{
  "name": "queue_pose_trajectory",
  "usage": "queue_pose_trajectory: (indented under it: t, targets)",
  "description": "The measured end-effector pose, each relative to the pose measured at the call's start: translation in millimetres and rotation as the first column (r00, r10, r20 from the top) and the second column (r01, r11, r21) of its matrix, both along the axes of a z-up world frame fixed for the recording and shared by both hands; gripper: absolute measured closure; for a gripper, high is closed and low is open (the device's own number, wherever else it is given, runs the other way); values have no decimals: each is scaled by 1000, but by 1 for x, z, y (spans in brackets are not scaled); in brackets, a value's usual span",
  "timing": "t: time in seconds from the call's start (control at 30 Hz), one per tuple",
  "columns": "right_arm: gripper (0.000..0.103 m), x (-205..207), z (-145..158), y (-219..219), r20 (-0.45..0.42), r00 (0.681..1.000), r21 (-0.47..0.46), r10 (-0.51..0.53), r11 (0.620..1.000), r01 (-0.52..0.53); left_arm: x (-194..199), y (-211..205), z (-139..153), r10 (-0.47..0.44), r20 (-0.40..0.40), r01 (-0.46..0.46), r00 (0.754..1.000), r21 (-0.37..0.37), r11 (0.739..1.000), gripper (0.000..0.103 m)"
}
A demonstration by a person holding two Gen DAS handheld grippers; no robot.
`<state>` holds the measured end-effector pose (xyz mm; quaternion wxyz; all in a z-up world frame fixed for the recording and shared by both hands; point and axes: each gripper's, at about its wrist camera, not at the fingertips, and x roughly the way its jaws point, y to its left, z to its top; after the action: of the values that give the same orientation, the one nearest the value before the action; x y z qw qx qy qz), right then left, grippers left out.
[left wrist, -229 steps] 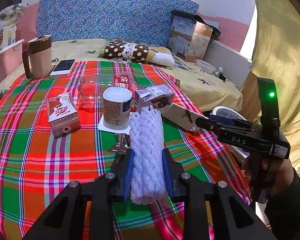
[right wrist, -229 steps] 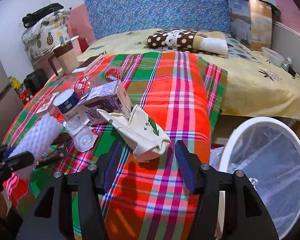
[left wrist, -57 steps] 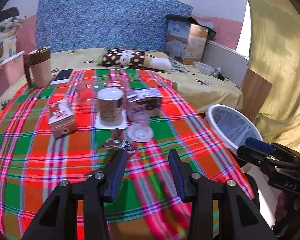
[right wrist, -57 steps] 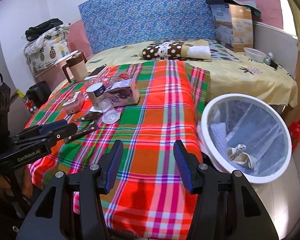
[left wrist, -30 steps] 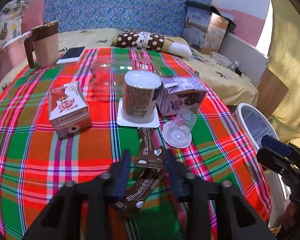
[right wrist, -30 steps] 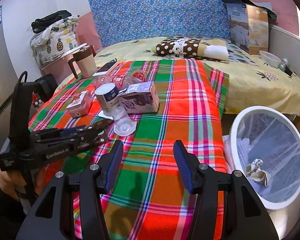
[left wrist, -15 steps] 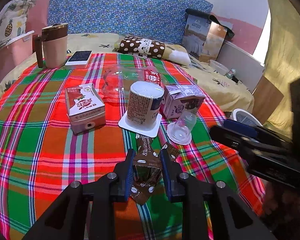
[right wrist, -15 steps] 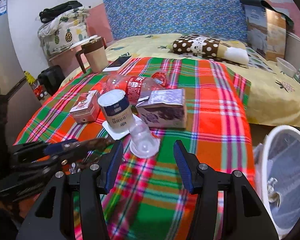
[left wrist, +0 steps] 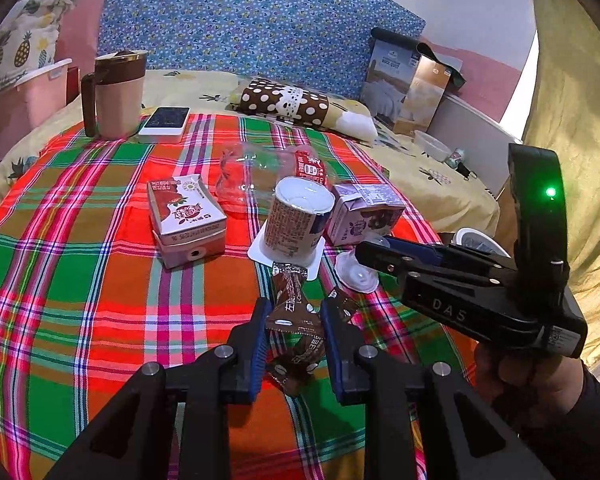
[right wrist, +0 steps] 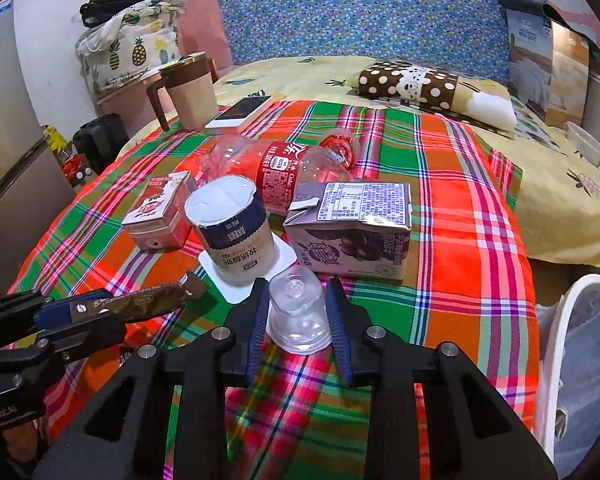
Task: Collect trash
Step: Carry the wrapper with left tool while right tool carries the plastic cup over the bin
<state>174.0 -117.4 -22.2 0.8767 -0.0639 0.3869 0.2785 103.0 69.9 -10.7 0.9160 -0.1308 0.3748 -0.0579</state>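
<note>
My left gripper (left wrist: 294, 322) is shut on a brown snack wrapper (left wrist: 296, 320); in the right wrist view the wrapper (right wrist: 140, 302) sticks out of it at lower left. My right gripper (right wrist: 298, 310) is closed around a clear plastic jelly cup (right wrist: 298, 312) that rests upside down on the plaid blanket (right wrist: 460, 220); the cup also shows in the left wrist view (left wrist: 356, 272). Behind lie a yogurt cup (right wrist: 234, 228), a purple carton (right wrist: 356, 228), a red carton (right wrist: 160, 210) and a crushed cola bottle (right wrist: 284, 168).
A white-rimmed trash bin (right wrist: 580, 360) stands off the bed's right edge. A mug (right wrist: 190, 90) and a phone (right wrist: 242, 112) sit at the blanket's far left. A dotted pillow (right wrist: 420, 84) and boxes (right wrist: 548, 48) lie at the back.
My left gripper has closed on the brown wrapper and lifted it. My right gripper has moved in from the bin side and closed around the clear jelly cup.
</note>
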Motion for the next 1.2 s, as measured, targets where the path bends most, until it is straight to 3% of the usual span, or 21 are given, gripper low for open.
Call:
queue_pose_trajectory:
  t: [0.53, 1.2]
  targets:
    - [72, -25, 22, -38, 51, 996, 54, -76, 996, 73, -5, -33, 17, -37, 30, 36, 999, 40, 999, 77]
    - [72, -36, 28, -113, 91, 966, 81, -243, 968, 236, 18, -124, 34, -211, 59, 205, 976, 84, 975, 77]
